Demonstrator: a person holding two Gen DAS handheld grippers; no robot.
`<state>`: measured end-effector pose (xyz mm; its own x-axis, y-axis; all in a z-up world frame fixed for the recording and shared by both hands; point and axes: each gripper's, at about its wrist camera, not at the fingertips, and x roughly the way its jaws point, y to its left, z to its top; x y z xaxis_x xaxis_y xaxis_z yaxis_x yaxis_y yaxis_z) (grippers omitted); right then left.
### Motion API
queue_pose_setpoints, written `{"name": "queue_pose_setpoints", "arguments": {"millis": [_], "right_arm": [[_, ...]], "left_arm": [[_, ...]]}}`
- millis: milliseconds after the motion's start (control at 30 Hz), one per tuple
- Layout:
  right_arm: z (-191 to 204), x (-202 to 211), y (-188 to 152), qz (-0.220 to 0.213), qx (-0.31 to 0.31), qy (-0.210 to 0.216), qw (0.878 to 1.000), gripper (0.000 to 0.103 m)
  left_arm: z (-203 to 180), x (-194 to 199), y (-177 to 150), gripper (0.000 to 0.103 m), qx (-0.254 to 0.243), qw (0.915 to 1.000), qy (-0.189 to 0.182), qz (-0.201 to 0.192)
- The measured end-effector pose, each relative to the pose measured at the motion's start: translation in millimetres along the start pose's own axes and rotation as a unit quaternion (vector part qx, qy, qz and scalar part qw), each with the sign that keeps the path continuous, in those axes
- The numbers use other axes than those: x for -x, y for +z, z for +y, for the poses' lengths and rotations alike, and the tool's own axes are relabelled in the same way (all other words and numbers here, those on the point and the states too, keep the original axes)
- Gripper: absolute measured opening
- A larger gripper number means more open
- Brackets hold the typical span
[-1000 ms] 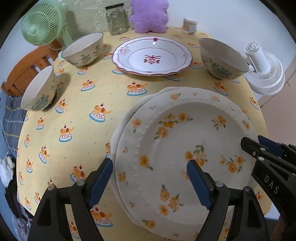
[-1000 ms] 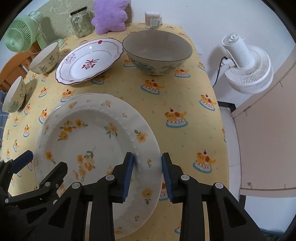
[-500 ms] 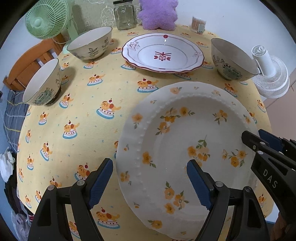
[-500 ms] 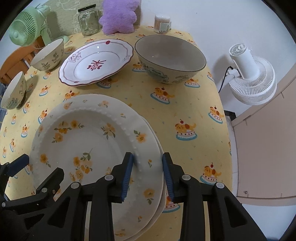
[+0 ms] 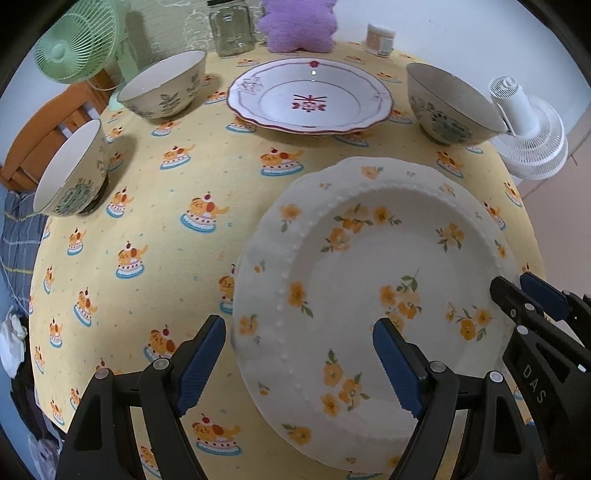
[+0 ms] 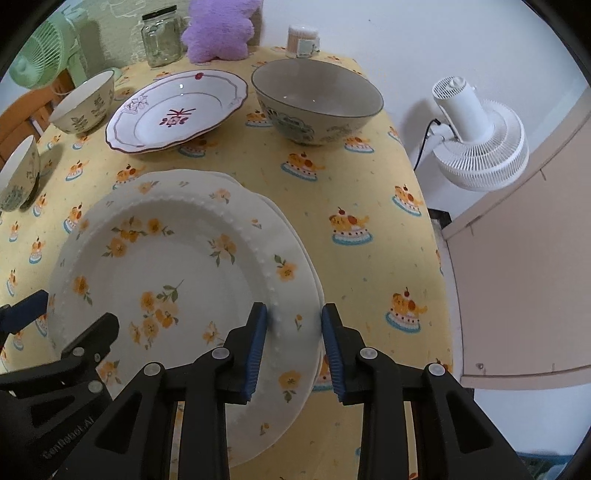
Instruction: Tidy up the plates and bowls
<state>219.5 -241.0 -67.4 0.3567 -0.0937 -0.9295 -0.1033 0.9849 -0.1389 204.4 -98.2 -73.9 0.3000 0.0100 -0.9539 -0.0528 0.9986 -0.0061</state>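
Right tongs (image 6: pixel 291 339) clenched on the rim of a white round ceramic plate with orange flower print and beaded inner ring (image 6: pixel 177 273), blue pads pinching its right edge; that plate sits on top of a second matching white plate (image 6: pixel 275 210), whose edge peeks out along the far right side, both at the near end of the surface with yellow cartoon-cake tablecloth (image 6: pixel 351 192). Left tongs (image 5: pixel 299 360) released, wide apart, one blue pad over the cloth left of the plate, the other over the plate's well, not pressing on anything; whether they touch the plate, cannot tell. Right tongs also show in the left wrist view at the plate's right rim. Farther back: a white scalloped plate with dark red rim line and red centre motif (image 5: pixel 310 99), centre of the far side. Large grey-green patterned ceramic bowl (image 6: pixel 317 99) just right of it. Cream bowl with leaf print (image 5: pixel 162 88) left of the red-trimmed plate, another cream bowl with green pattern (image 5: pixel 70 173) near the left edge, tilted in view. Along the far edge a clear glass jar (image 5: pixel 231 31), purple plush toy (image 5: pixel 297 26), small cotton-swab container (image 6: pixel 301 40). Green fan (image 5: pixel 74 44) off the left corner, white fan (image 6: pixel 476 136) off to the right, beyond the surface.
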Motion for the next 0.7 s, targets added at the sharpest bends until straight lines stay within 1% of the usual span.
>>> {"name": "queue_pose_setpoints", "arguments": {"millis": [133, 233, 300, 333, 367, 433, 467, 533, 600, 700], "right_arm": [[2, 0, 1, 0.003, -0.006, -0.005, 1.000, 0.033], [-3, 1, 2, 0.008, -0.028, 0.004, 1.000, 0.033], [-4, 9, 5, 0.002, -0.043, 0.009, 0.999, 0.035], [-1, 13, 6, -0.002, -0.042, 0.005, 0.999, 0.042], [3, 19, 8, -0.010, -0.042, 0.004, 0.999, 0.055], [10, 31, 9, -0.030, -0.049, 0.009, 0.998, 0.068], [14, 37, 10, -0.037, -0.052, 0.009, 0.998, 0.070], [28, 48, 13, -0.048, -0.053, 0.007, 0.997, 0.070], [40, 56, 15, -0.056, -0.060, 0.008, 0.997, 0.071], [57, 68, 22, -0.067, -0.081, 0.001, 0.994, 0.071]], "left_arm": [[1, 2, -1, 0.083, -0.005, 1.0000, -0.003, -0.001], [6, 6, 0, 0.083, -0.008, 0.9999, -0.007, -0.007], [10, 11, 2, 0.084, -0.013, 0.9997, -0.014, -0.013], [12, 13, 3, 0.084, -0.017, 0.9996, -0.018, -0.017], [15, 16, 4, 0.084, -0.021, 0.9993, -0.023, -0.021], [21, 23, 8, 0.089, -0.032, 0.9985, -0.032, -0.031], [24, 28, 9, 0.090, -0.040, 0.9977, -0.038, -0.039], [31, 36, 13, 0.094, -0.054, 0.9960, -0.044, -0.055], [40, 44, 17, 0.095, -0.070, 0.9938, -0.048, -0.071], [58, 52, 25, 0.095, -0.077, 0.9917, -0.057, -0.086]]}}
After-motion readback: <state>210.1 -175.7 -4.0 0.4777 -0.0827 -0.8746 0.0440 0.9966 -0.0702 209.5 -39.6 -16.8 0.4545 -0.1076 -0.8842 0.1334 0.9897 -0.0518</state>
